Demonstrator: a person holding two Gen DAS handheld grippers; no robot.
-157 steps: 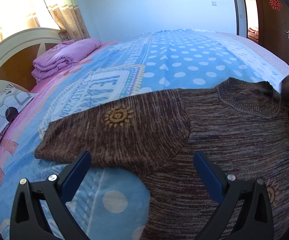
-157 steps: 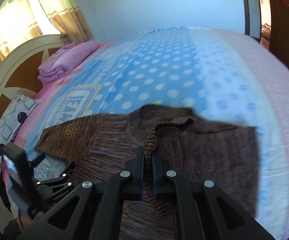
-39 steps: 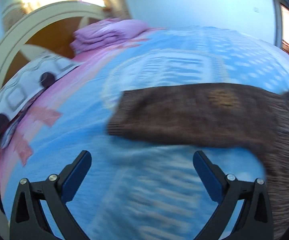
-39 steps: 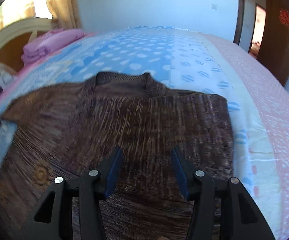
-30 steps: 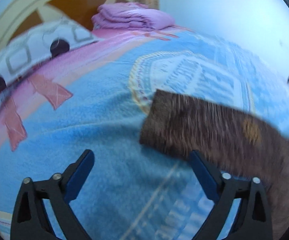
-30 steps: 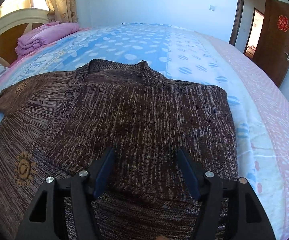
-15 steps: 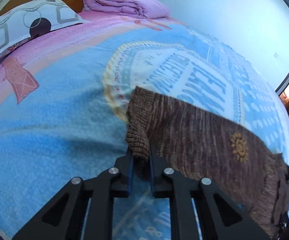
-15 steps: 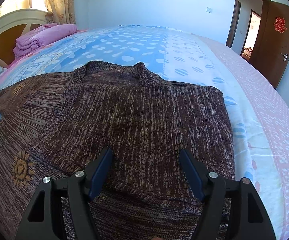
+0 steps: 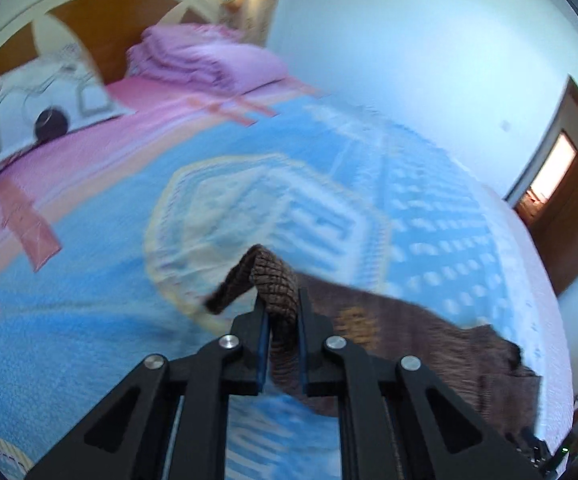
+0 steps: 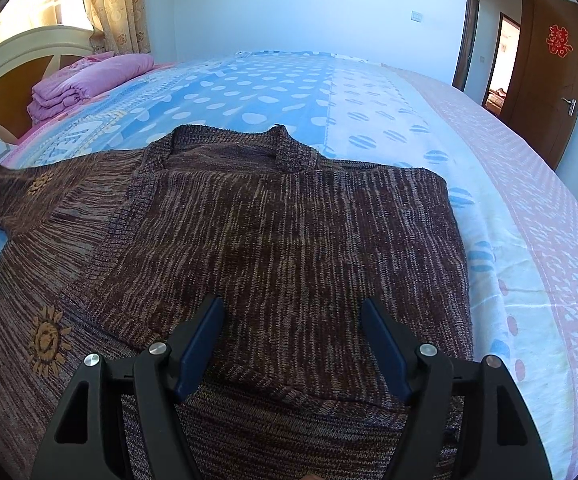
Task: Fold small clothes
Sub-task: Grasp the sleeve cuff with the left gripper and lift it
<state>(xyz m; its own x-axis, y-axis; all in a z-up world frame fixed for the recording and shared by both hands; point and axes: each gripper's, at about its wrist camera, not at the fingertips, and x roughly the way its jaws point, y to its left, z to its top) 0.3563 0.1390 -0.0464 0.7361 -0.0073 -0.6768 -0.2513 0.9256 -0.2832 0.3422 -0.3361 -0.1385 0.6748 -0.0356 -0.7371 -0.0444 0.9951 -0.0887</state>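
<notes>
A brown knit sweater (image 10: pixel 289 232) with orange sun motifs lies on the bed, its right sleeve folded across the chest. My left gripper (image 9: pixel 281 320) is shut on the ribbed cuff (image 9: pixel 273 284) of the left sleeve and holds it lifted off the blanket; the sleeve (image 9: pixel 429 340) trails back to the right. In the right wrist view that raised sleeve (image 10: pixel 13 188) shows at the far left. My right gripper (image 10: pixel 291 340) is open and empty, just above the sweater's lower body.
The bed has a blue dotted blanket (image 10: pixel 273 88) with a pink border (image 10: pixel 549 216). Folded purple bedding (image 9: pixel 205 60) and a patterned pillow (image 9: pixel 29 96) lie by the headboard (image 9: pixel 97 24). A brown door (image 10: pixel 553 64) stands at the right.
My left gripper closed on the left sleeve cuff and has lifted it off the blanket. My right gripper let go of the right sleeve earlier and stays open over the sweater.
</notes>
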